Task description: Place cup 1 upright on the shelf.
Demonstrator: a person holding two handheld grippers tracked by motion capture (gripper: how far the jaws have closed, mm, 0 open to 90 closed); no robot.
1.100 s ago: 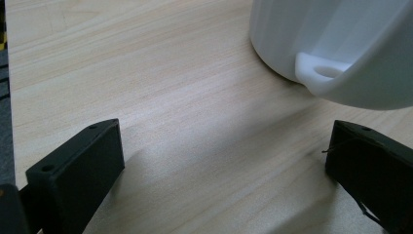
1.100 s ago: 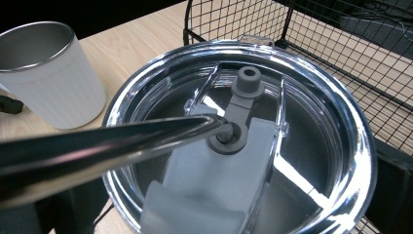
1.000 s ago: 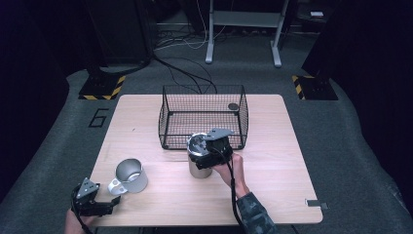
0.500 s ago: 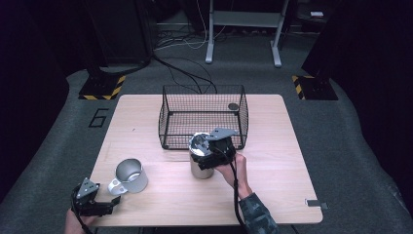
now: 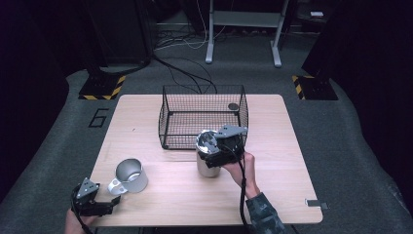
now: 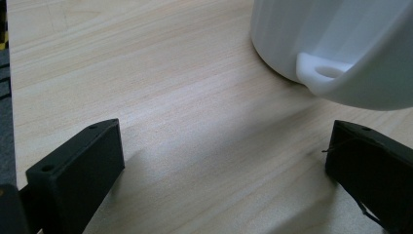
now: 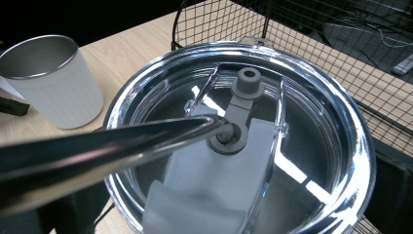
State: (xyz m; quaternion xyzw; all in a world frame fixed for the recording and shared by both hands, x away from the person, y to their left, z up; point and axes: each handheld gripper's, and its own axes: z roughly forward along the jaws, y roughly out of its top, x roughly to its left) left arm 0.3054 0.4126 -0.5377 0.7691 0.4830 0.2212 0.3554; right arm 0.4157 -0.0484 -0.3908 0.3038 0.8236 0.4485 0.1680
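Tumbler of bare steel stands upright on the wooden table, just in front of the near wall of the black wire basket, and the right gripper sits right against its top on the side toward the person, with the right hand behind it. In the right gripper view the tumbler's clear lid lies directly below the camera, and a metal straw runs in from the left edge to the grey ring at the lid's middle, where its end meets the opening; whether the right gripper's jaws are pinching the straw, the lid or the tumbler cannot be told, since they are hidden under the lid. Well apart, near the table's front left corner, a white mug stands upright with its handle turned toward the left gripper. In the left gripper view that gripper's two black jaws are spread wide and rest low over the bare wood, with the mug's wall and handle just beyond them and nothing between them.
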